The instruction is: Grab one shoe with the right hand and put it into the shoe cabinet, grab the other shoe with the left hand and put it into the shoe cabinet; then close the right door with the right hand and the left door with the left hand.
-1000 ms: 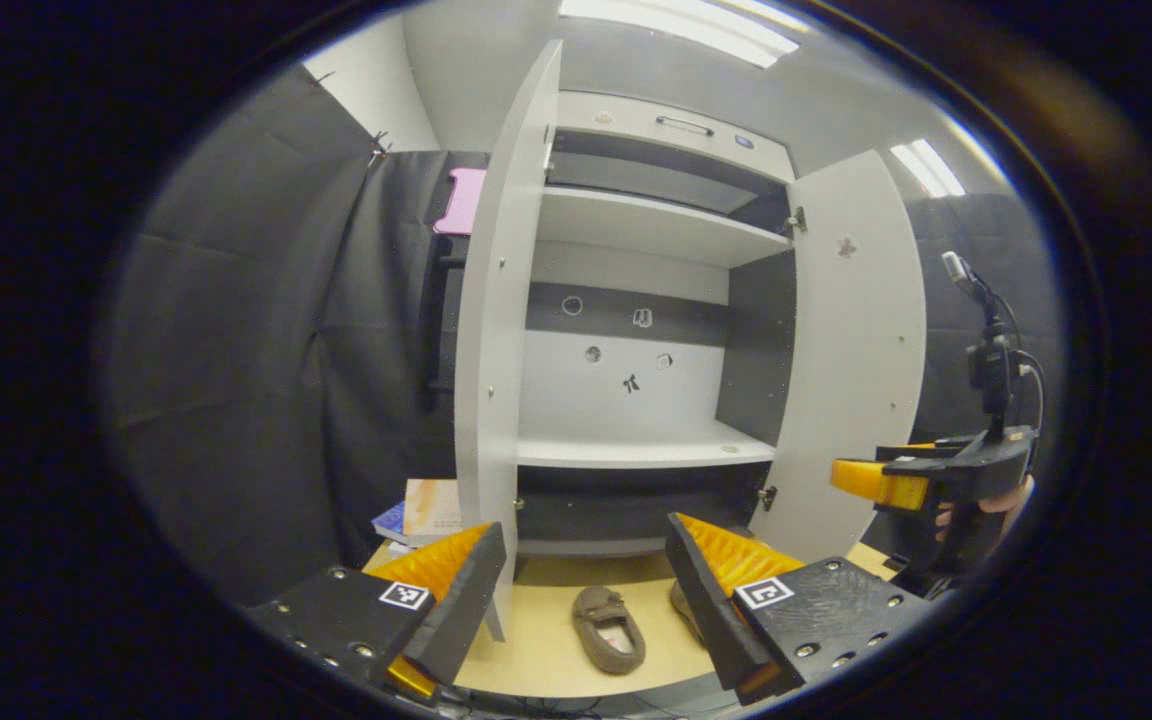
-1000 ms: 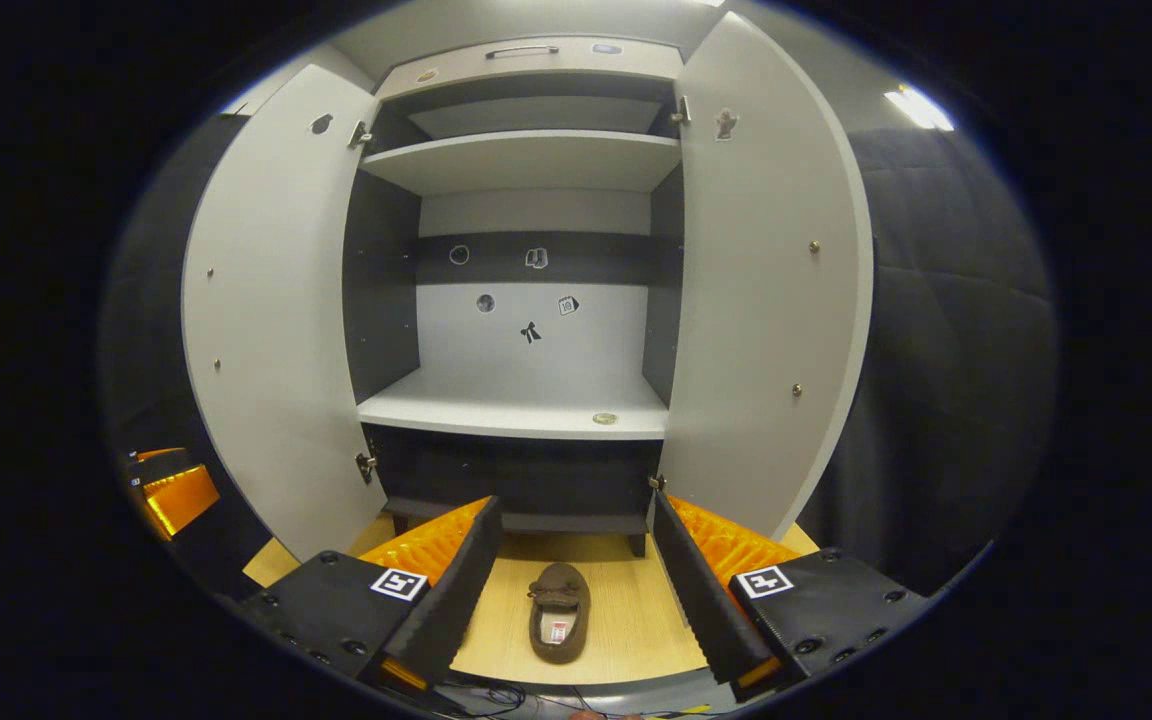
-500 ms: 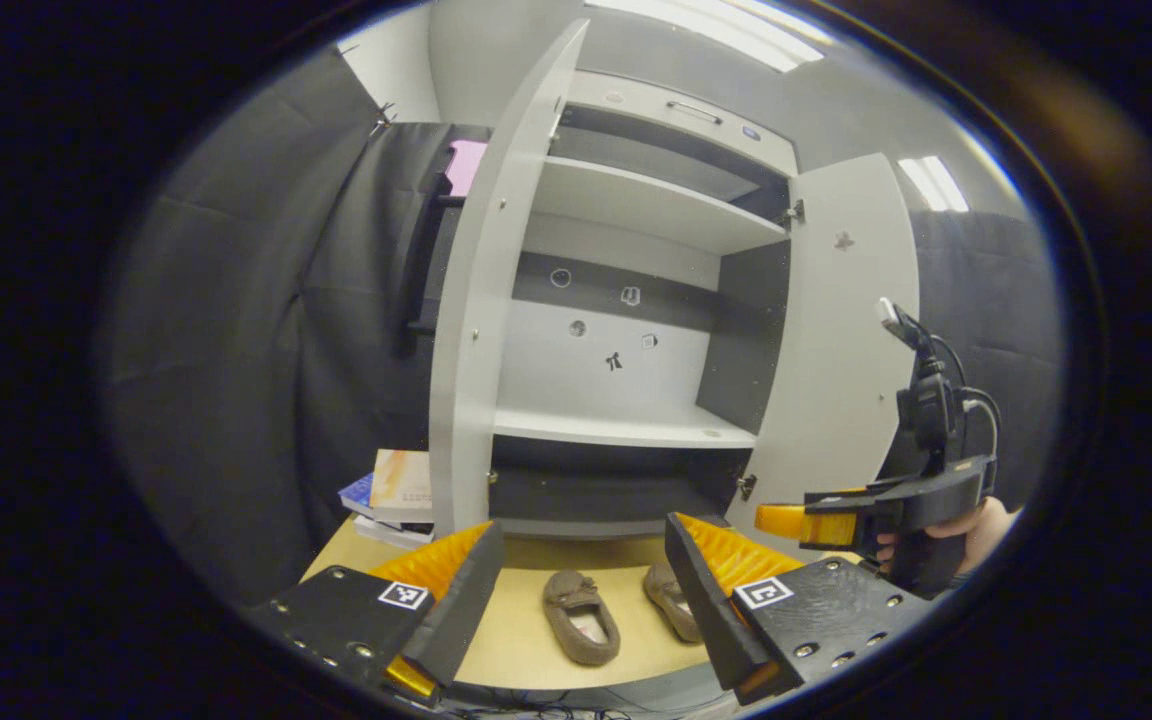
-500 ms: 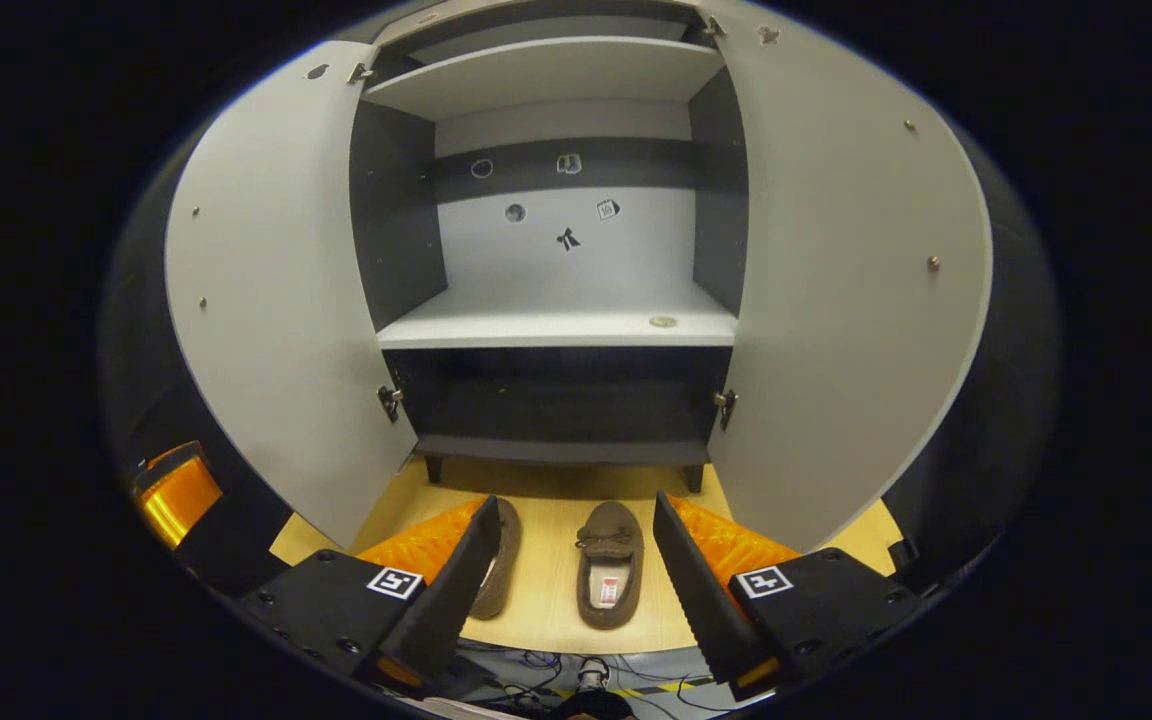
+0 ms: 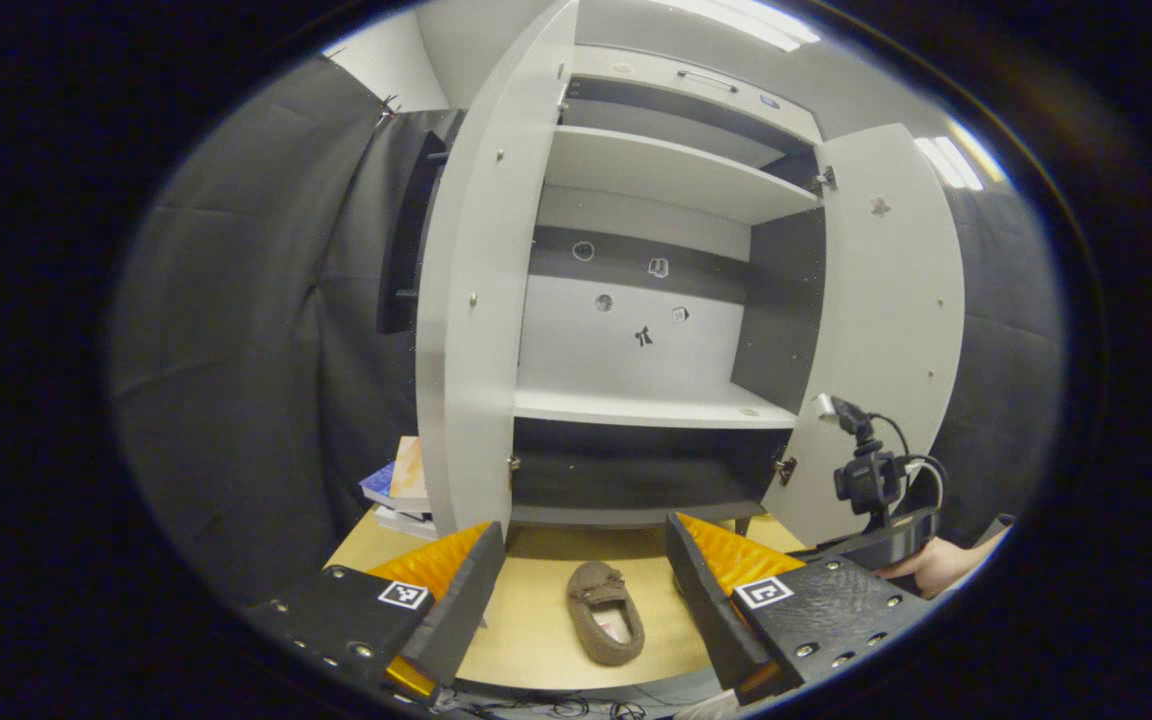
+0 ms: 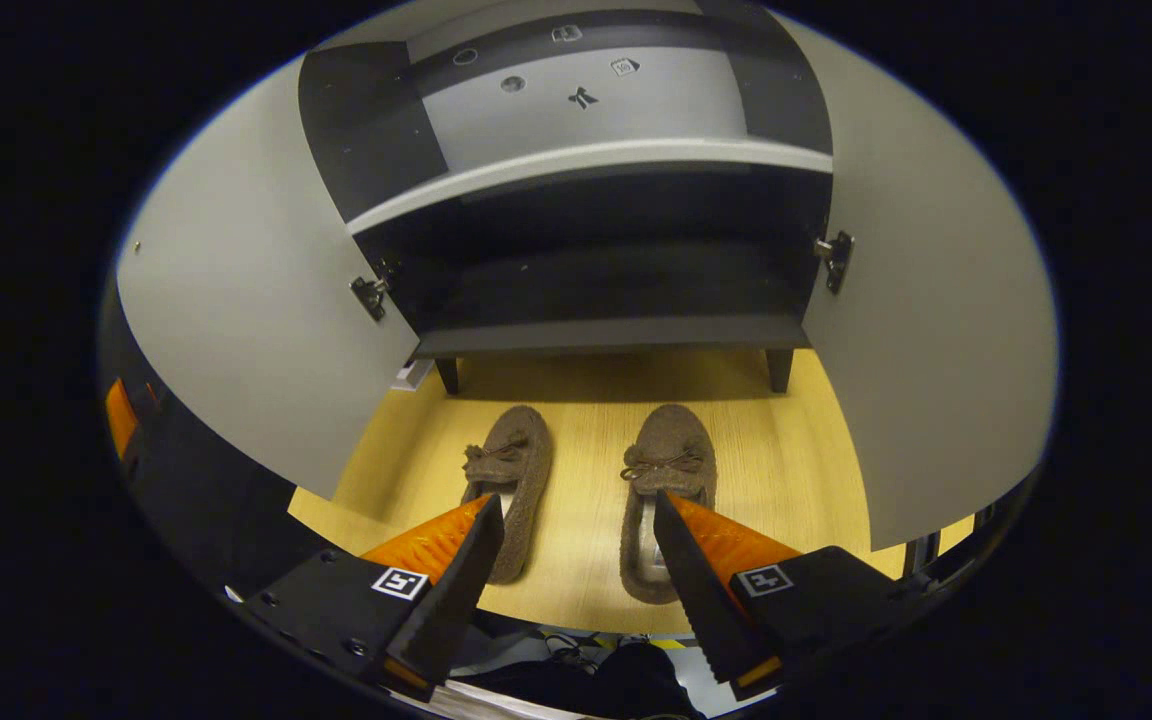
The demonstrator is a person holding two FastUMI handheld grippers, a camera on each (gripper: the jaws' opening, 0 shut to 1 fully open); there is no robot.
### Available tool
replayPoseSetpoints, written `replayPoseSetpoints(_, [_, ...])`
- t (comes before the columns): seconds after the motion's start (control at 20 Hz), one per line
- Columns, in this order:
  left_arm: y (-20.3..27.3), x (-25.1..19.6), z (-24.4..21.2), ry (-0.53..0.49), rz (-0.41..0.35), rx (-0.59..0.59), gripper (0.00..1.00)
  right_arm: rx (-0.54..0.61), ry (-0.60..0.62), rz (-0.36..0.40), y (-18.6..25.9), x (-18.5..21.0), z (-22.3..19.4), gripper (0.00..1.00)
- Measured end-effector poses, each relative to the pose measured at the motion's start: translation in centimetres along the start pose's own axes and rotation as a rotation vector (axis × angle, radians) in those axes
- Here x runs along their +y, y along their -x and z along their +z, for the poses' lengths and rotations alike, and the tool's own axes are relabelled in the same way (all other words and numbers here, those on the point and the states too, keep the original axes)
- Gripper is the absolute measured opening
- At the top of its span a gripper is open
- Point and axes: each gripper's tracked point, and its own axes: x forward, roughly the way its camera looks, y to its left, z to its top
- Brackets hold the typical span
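Two brown shoes are seen side by side on the wooden counter (image 6: 576,560) in front of the shoe cabinet (image 6: 586,160), toes pointed toward it. In the right gripper view, the left shoe (image 6: 511,475) and the right shoe (image 6: 663,470) lie apart from each other, just before the cabinet's dark lower compartment (image 6: 596,285). The right gripper (image 6: 576,545) is held above them with its fingers spread wide and nothing between them; one finger overlaps the heel end of each shoe in the picture, but contact cannot be told.

Both doors are swung open: the left door (image 6: 246,330) and the right door (image 6: 936,330) stand out to either side of the cabinet. The light shelf (image 5: 651,405) above the lower compartment carries no shoe.

In the left gripper view, the left gripper (image 5: 586,590) is held back from the cabinet, its fingers also wide apart and holding nothing. One shoe is seen on the counter between them, farther off. A stack of books (image 5: 398,488) lies beside the left door. At the lower right of that view, the other gripper and the hand (image 5: 936,565) holding it are seen
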Motion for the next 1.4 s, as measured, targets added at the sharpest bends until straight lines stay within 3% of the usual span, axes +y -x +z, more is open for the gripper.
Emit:
replayPoseSetpoints(0.05, [-0.2, -0.2, -0.1, -0.004, 0.013, -0.001, 0.99, 0.027, 0.002, 0.002, -1.2, -0.6, -0.8, 0.92])
replayPoseSetpoints(0.1, [-0.4, -0.5, -0.2, -0.010, 0.016, 0.001, 0.94, 0.052, 0.001, 0.004, -2.2, -0.9, -1.3, 0.96])
replayPoseSetpoints(0.15, [-0.6, -0.9, -0.2, -0.020, 0.017, 0.003, 0.89, 0.076, 0.000, 0.008, -3.3, -1.3, -2.0, 0.92])
replayPoseSetpoints(0.25, [-0.9, -1.3, -0.6, -0.048, 0.030, 0.015, 0.99, 0.118, -0.002, 0.014, -5.2, -1.8, -3.3, 0.96])
replayPoseSetpoints(0.35, [-1.3, -1.4, -0.8, -0.062, 0.054, 0.019, 0.99, 0.151, 0.003, 0.019, -7.0, -2.1, -4.5, 0.92])
replayPoseSetpoints(0.4, [-1.4, -1.5, -1.0, -0.059, 0.067, 0.020, 0.89, 0.167, 0.009, 0.018, -7.8, -2.2, -4.9, 0.96])
replayPoseSetpoints(0.5, [-1.5, -1.4, -1.4, -0.048, 0.092, 0.026, 0.94, 0.187, 0.015, 0.010, -9.4, -2.7, -5.4, 0.96])
replayPoseSetpoints(0.75, [-2.0, -1.2, -1.6, -0.007, 0.155, 0.025, 0.94, 0.162, 0.027, -0.017, -12.6, -3.5, -4.4, 0.96])
replayPoseSetpoints(0.8, [-2.2, -1.3, -1.5, -0.005, 0.160, 0.023, 0.89, 0.168, 0.036, -0.028, -13.2, -3.7, -4.4, 0.92])
replayPoseSetpoints(0.85, [-2.3, -1.4, -1.6, -0.006, 0.166, 0.024, 0.94, 0.174, 0.047, -0.041, -13.7, -3.8, -4.7, 0.96])
replayPoseSetpoints(0.95, [-2.7, -1.8, -1.4, -0.008, 0.174, 0.018, 0.94, 0.153, 0.071, -0.058, -14.5, -4.2, -4.3, 0.87])
replayPoseSetpoints(1.0, [-2.9, -2.1, -1.2, -0.008, 0.173, 0.010, 0.94, 0.140, 0.096, -0.070, -14.6, -4.6, -4.2, 0.89])
replayPoseSetpoints(1.05, [-3.0, -2.3, -1.2, -0.007, 0.174, 0.005, 0.94, 0.131, 0.119, -0.086, -14.8, -5.0, -3.9, 0.75])
replayPoseSetpoints(1.1, [-3.1, -2.5, -1.3, -0.006, 0.174, 0.004, 0.94, 0.129, 0.137, -0.107, -15.0, -5.6, -3.8, 0.75])
replayPoseSetpoints(1.15, [-3.3, -2.7, -1.5, -0.003, 0.171, 0.003, 0.94, 0.125, 0.145, -0.126, -15.0, -6.1, -3.7, 0.53])
replayPoseSetpoints(1.2, [-3.4, -2.9, -1.6, 0.001, 0.169, 0.002, 0.99, 0.125, 0.145, -0.127, -15.0, -6.1, -3.8, 0.43])
replayPoseSetpoints(1.25, [-3.4, -3.1, -1.7, 0.005, 0.167, 0.002, 0.94, 0.129, 0.150, -0.121, -15.1, -6.1, -3.8, 0.36])
replayPoseSetpoints(1.3, [-3.5, -3.1, -1.7, 0.010, 0.167, -0.001, 0.99, 0.137, 0.157, -0.116, -15.1, -6.1, -3.9, 0.33])
replayPoseSetpoints(1.35, [-3.5, -3.1, -1.8, 0.016, 0.165, -0.003, 0.94, 0.141, 0.166, -0.121, -14.8, -6.4, -3.8, 0.36])
replayPoseSetpoints(1.4, [-3.5, -3.1, -1.7, 0.019, 0.165, -0.007, 0.94, 0.146, 0.170, -0.119, -14.9, -6.4, -4.0, 0.23])
